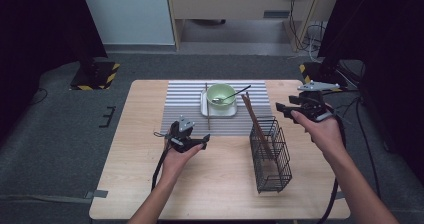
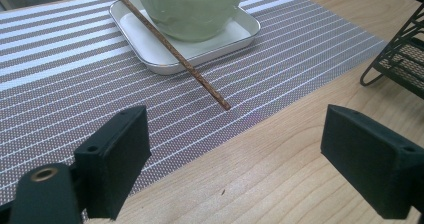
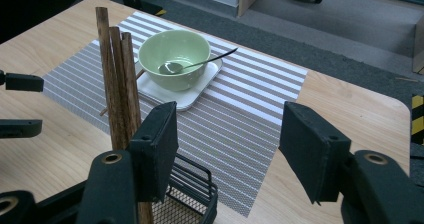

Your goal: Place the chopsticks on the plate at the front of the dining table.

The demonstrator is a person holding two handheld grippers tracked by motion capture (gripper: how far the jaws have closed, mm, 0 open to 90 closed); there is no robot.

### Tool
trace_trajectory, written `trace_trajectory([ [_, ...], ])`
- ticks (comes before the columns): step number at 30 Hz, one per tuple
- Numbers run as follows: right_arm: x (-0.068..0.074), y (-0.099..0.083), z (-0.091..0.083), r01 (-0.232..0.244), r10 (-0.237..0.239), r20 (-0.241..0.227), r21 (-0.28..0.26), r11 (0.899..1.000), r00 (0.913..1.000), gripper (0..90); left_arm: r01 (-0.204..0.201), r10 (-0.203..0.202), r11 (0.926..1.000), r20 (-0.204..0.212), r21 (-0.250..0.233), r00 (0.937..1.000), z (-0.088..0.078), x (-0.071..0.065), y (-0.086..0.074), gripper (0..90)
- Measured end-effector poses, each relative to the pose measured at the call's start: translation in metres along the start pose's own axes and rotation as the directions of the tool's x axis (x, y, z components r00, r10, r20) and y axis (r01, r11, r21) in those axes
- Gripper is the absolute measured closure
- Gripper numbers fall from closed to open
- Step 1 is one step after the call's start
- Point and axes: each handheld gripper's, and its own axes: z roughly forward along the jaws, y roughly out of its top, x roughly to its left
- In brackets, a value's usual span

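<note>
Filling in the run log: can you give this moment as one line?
left tongs: open, empty | right tongs: open, empty | brown wooden chopstick: leaning on white square tray | three chopsticks: in black wire basket

A green bowl point(image 1: 221, 95) sits on a white tray point(image 1: 205, 110), ahead of the left fingers point(image 2: 117, 149) and of the right fingers point(image 3: 160, 134). A spoon point(image 1: 233, 95) lies in the bowl, handle pointing toward the right fingers' side. The tray rests on a striped mat point(image 1: 180, 109) on the table point(image 1: 130, 179).

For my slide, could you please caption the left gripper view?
Open left gripper above the table edge, facing one chopstick leaning on the white tray under a green bowl.
</note>
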Motion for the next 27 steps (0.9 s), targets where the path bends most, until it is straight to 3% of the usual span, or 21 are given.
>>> trace_trajectory([
  [6, 0.009, 0.002, 0.006, 0.009, -0.009, -0.014, 0.01, 1.0, 0.9999, 41.4, -0.006, 0.006, 1.0, 0.037, -0.002, 0.9993, 0.002, 0.001, -0.001, 10.7],
  [12, 0.019, 0.008, 0.011, 0.021, -0.021, -0.026, 0.011, 1.0, 0.9994, 41.9, -0.028, 0.028, 0.9996, 0.043, 0.006, 0.9987, 0.0, 0.0, -0.004, 10.7],
  [27, 0.044, 0.027, 0.029, 0.045, -0.043, -0.059, 0.038, 0.998, 0.9974, 46.8, 0.023, -0.024, 0.9995, 0.058, 0.022, 0.998, 0.001, 0.009, -0.024, 10.8],
])
